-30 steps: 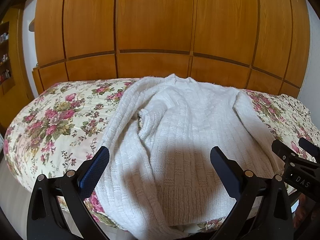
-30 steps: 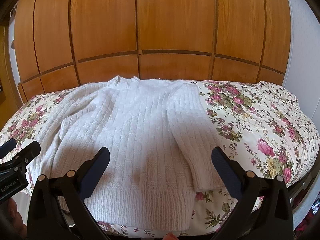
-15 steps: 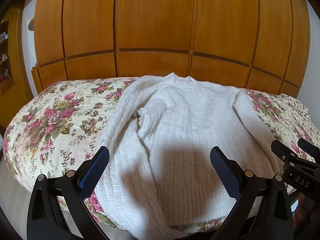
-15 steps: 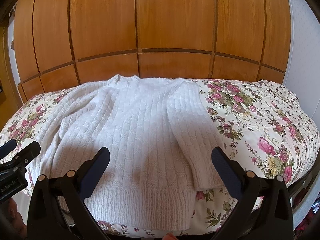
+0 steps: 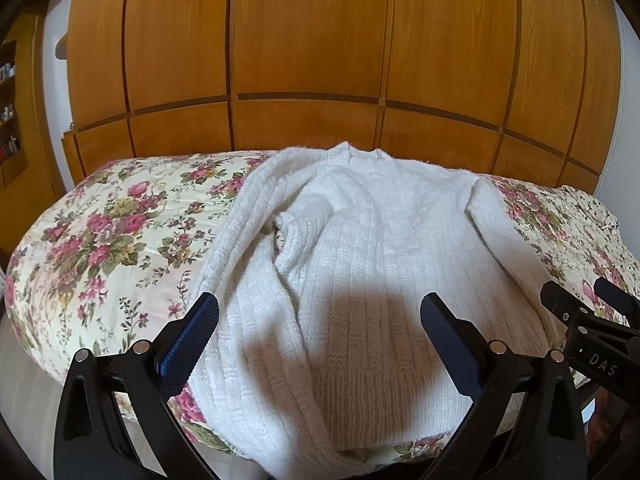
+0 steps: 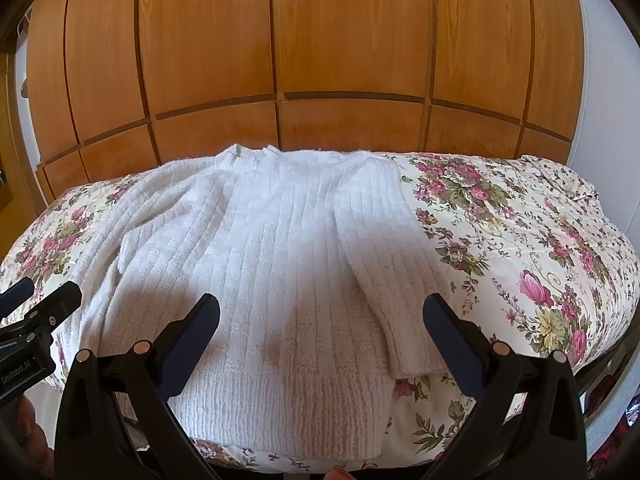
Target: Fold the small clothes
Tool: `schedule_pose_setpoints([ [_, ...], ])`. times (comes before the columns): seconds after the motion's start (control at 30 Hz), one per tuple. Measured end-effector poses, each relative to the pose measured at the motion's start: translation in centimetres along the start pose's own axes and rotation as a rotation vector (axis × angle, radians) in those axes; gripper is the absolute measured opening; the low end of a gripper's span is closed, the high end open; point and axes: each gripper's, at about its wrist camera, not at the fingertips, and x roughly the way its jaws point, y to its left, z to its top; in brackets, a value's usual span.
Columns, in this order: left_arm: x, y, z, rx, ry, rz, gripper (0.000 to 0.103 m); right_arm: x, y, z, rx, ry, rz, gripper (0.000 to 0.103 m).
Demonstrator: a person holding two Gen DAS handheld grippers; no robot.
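A white ribbed knit sweater lay spread face-up across the bed, its collar toward the far side and its banded hem at the near edge, just short of dropping over. One sleeve was laid straight down along the sweater's right side, its cuff resting on the cover just beside the hem; the other sleeve was bunched and creased where it met the body, then ran down and hung over the bed's edge. Under it was a cream bedspread printed with pink roses and green leaves, smooth for the most part and rumpled at the far right corner. Behind the bed stood a wall of orange-brown wooden wardrobe doors, with a row of shorter panels beneath the tall ones, and a strip of white wall showed to the right. At the far left a wooden shelf niche held small things too blurred to make out. The left gripper hovered low over the sweater's left half with its black fingers spread wide, holding nothing, a shadow on the knit between them. The right gripper hung likewise above the hem and the straight sleeve's cuff, its fingers splayed apart and empty. Each gripper showed at the edge of the other's view, side by side and near one another.
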Motion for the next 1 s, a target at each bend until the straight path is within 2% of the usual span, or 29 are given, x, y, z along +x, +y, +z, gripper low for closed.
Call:
schedule_pose_setpoints([
  [0.47,0.2,-0.1,-0.2,0.001,0.010,-0.012,0.100,0.4,0.0,0.0,-0.002,0.014,0.000,0.101],
  [0.6,1.2,0.4,-0.3,-0.012,0.061,-0.096,0.100,0.9,-0.1,0.0,-0.002,0.022,-0.011,0.101],
  [0.73,2.3,1.5,-0.5,-0.070,0.094,-0.201,0.100,1.9,-0.6,0.1,0.004,0.026,-0.047,0.101],
  [0.77,2.6,1.7,-0.5,-0.079,0.102,-0.208,0.100,2.2,-0.8,0.1,0.008,0.030,-0.050,0.101],
  [0.9,3.7,3.2,-0.3,-0.087,0.115,-0.172,0.100,4.6,-1.3,0.7,0.026,0.065,-0.042,0.101],
  [1.0,4.3,5.1,-0.4,-0.098,0.101,-0.153,0.100,6.2,-1.0,1.6,-0.005,0.046,-0.049,0.101],
])
